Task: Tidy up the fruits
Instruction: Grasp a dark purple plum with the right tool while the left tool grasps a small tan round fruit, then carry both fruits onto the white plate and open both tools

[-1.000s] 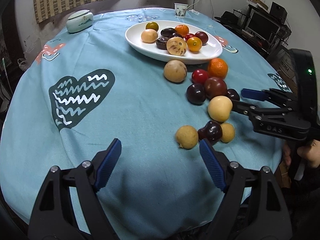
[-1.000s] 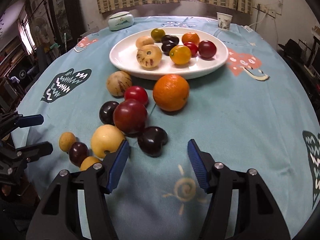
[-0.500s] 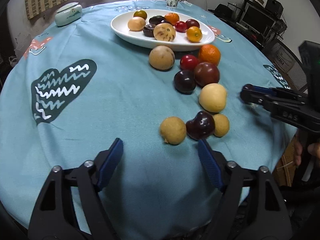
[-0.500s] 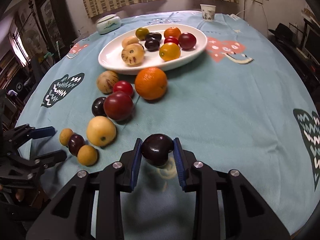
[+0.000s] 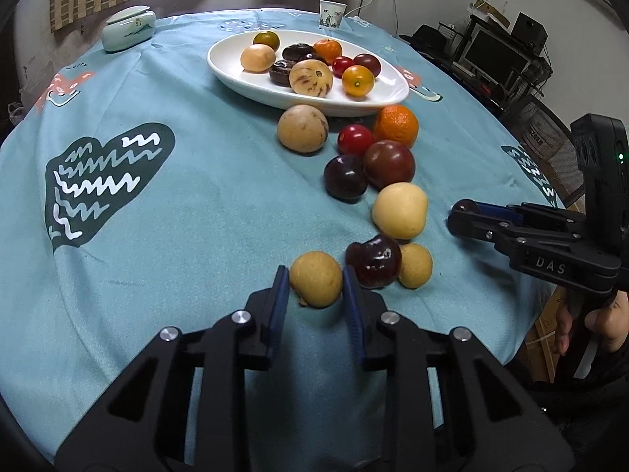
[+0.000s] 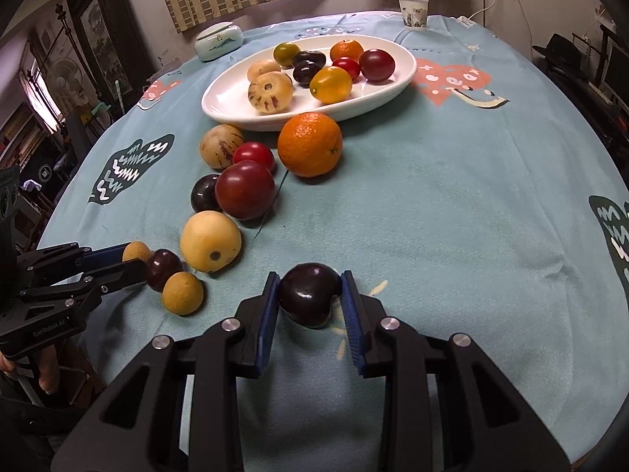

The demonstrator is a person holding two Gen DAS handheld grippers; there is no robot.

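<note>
A: Where is the left tool [image 5: 315, 287] right now?

B: Low over the near edge of the round desk under its light-blue printed cloth [image 5: 188, 212]. Its blue pads are clamped on a small round tan fruit [image 5: 315, 284], one pad on each side. That fruit sits on the cloth, just beside a glossy dark red cherry-shaped fruit [image 5: 374, 261], which touches the right pad or comes very close; I cannot tell which.

A: And the right tool [image 6: 309, 299]?

B: Closed on a dark purple heart-shaped plum [image 6: 309, 298], both pads pressing its sides. It looks to be resting on the cloth over a pale sun print, though the fisheye view makes contact hard to judge.

A: What else lies loose on the desk?

B: Next to the cherry-shaped fruit is a second small tan fruit [image 5: 415, 265]. Behind them a pale yellow pear-like fruit [image 5: 400, 210], then a dark purple round plum [image 5: 345, 176] touching a larger dark red plum [image 5: 389, 164]. Further back sit a small bright red tomato [image 5: 355, 139], a large orange [image 5: 396, 125] and a speckled beige round melon [image 5: 302, 128], the last two right against the dish.

A: The dish?

B: A white oval ceramic dish [image 5: 240, 74] holding around nine mixed fruits. Beyond it stand a white lidded porcelain jar [image 5: 128, 34] and a patterned paper cup [image 5: 332, 14].
</note>
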